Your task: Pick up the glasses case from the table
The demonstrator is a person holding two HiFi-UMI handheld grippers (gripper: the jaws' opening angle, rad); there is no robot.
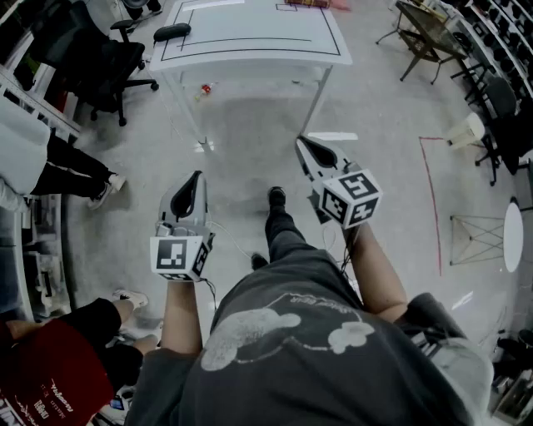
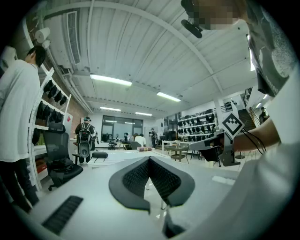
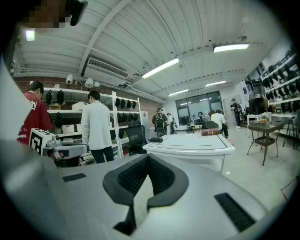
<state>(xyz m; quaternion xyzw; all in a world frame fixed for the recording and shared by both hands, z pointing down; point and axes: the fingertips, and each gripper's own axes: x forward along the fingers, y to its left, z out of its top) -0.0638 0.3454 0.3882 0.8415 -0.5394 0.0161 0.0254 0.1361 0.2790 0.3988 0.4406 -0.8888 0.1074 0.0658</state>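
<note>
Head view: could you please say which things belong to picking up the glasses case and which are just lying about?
For the job: glasses case, white table, left gripper, right gripper.
Lying about: office chair, book, small red object on the floor.

No words or numbers can be read here. The red shirt (image 1: 50, 387) of a person at the lower left of the head view carries small white print (too blurred to read). In the right gripper view its print (image 3: 26, 133) is no clearer.

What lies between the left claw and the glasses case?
Head view: grey floor, a small red thing on it, then the table's edge.
</note>
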